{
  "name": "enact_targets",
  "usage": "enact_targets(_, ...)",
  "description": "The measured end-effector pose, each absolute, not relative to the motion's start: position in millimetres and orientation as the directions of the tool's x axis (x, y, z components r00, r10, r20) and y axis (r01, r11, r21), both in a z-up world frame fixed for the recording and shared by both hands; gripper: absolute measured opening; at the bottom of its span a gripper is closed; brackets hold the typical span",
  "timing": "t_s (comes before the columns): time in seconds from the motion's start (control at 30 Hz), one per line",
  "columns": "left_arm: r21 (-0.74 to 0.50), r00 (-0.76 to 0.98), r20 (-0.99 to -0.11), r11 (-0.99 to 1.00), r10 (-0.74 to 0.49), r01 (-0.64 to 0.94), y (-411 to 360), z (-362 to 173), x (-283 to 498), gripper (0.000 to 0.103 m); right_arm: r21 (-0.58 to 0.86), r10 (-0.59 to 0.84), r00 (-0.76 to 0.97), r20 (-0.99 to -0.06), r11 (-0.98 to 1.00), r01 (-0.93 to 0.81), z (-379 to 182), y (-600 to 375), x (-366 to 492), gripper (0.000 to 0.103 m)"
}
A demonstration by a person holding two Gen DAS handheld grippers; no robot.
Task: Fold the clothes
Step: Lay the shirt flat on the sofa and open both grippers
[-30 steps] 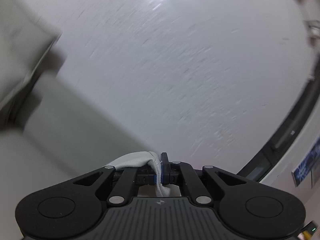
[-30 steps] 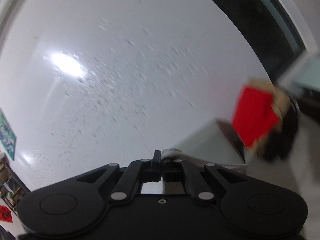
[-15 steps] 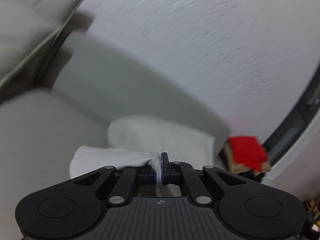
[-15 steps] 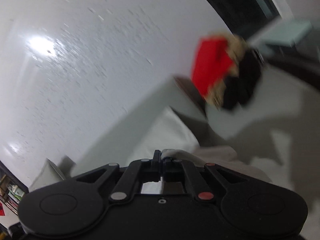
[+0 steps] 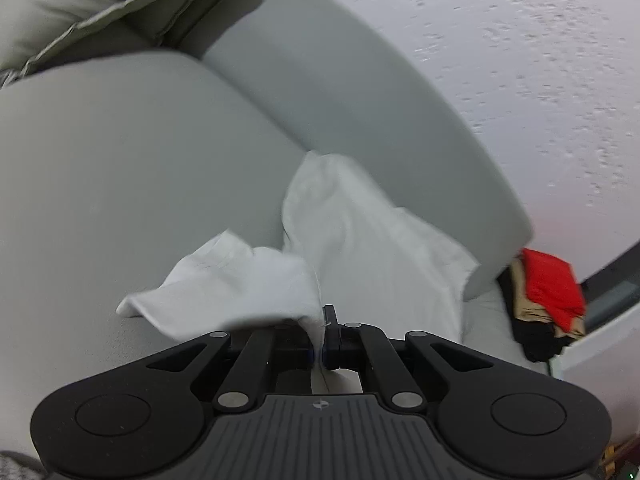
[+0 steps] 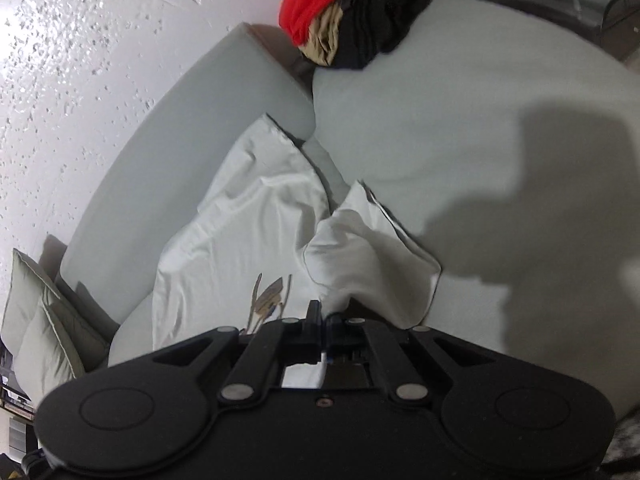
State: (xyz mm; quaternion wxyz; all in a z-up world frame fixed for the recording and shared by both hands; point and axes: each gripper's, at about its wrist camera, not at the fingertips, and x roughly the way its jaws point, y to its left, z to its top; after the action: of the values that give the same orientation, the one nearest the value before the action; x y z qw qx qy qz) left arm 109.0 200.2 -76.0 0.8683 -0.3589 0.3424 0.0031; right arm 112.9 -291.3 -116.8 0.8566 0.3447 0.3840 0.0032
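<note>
A white T-shirt (image 5: 360,248) lies spread on the light grey sofa seat (image 5: 120,168), its far end up against the backrest. My left gripper (image 5: 322,320) is shut on one corner of it, a sleeve bunched to its left. In the right wrist view the same white T-shirt (image 6: 248,232) shows a small tan print near the jaws. My right gripper (image 6: 322,314) is shut on another corner, with a sleeve folded up to its right.
A pile of red, tan and black clothes (image 6: 352,12) sits at the sofa's end, also seen as the clothes pile (image 5: 548,300). Pale cushions (image 6: 36,320) lean at the other end. A textured white wall (image 5: 540,60) runs behind the backrest (image 5: 360,80).
Both grippers have come down from facing the wall to low over the sofa, still holding the shirt. The shirt now lies spread out on the seat.
</note>
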Motion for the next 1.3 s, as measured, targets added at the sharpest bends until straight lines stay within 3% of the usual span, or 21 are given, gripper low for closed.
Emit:
enact_targets(0.1,-0.631,0.775,-0.575,0.745,-0.262,-0.216,196.7,-48.1,79.5,0.001,0.618,0.298,0.713,-0.634,0.75,0.237,-100.8,-297.9,105.9,0.002)
enact_targets(0.37,-0.35,0.655,-0.749,0.901,-0.103,-0.258,173.5,-75.7,51.7,0.003,0.558,0.283,0.673,-0.683,0.797,0.231,-99.9,-300.1,62.7,0.002)
enact_targets(0.5,-0.201,0.511,-0.859,0.945,-0.043,-0.258,157.7,-105.6,47.9,0.012,0.459,0.222,0.611,-0.76,0.848,0.264,-127.2,-292.6,58.1,0.003)
enact_targets(0.6,-0.121,0.498,-0.867,0.959,0.023,-0.256,154.0,-104.7,32.8,0.013,0.409,0.198,0.575,-0.794,0.874,0.264,-135.8,-293.7,52.8,0.01)
enact_targets(0.67,-0.11,0.526,-0.849,0.963,0.038,-0.247,155.2,-96.1,19.1,0.016,0.407,0.204,0.579,-0.79,0.88,0.245,-132.0,-298.6,44.6,0.02)
enact_targets(0.73,-0.122,0.566,-0.824,0.965,0.033,-0.233,156.8,-85.8,5.2,0.025,0.4,0.205,0.599,-0.774,0.891,0.212,-124.5,-301.8,35.4,0.039)
enact_targets(0.8,-0.147,0.595,-0.804,0.969,0.001,-0.2,150.9,-80.2,-4.1,0.035,0.396,0.212,0.616,-0.759,0.901,0.178,-119.2,-301.2,25.2,0.046)
enact_targets(0.9,-0.204,0.607,-0.79,0.97,-0.083,-0.133,133.4,-84.8,-5.9,0.038,0.391,0.231,0.617,-0.752,0.911,0.135,-123.9,-289.9,20.3,0.051)
enact_targets(0.97,-0.23,0.587,-0.799,0.968,-0.132,-0.096,114.5,-92.3,-3.7,0.038,0.389,0.261,0.6,-0.756,0.917,0.091,-132.1,-275.0,21.8,0.048)
enact_targets(1.0,-0.227,0.571,-0.808,0.971,-0.145,-0.075,104.9,-97.3,-0.3,0.038,0.387,0.281,0.588,-0.759,0.92,0.061,-136.5,-265.7,23.0,0.029)
enact_targets(1.07,-0.207,0.54,-0.826,0.978,-0.16,-0.028,85.3,-106.5,7.2,0.035,0.377,0.329,0.562,-0.759,0.926,-0.033,-142.8,-243.7,28.7,0.005)
enact_targets(1.2,-0.106,0.533,-0.84,0.994,-0.102,0.024,61.4,-124.3,23.9,0.027,0.35,0.371,0.544,-0.753,0.925,-0.146,-145.9,-212.5,43.6,0.007)
enact_targets(1.3,-0.042,0.555,-0.83,0.998,-0.056,0.037,53.7,-131.3,27.9,0.029,0.308,0.358,0.543,-0.76,0.933,-0.185,-153.7,-201.6,48.9,0.008)
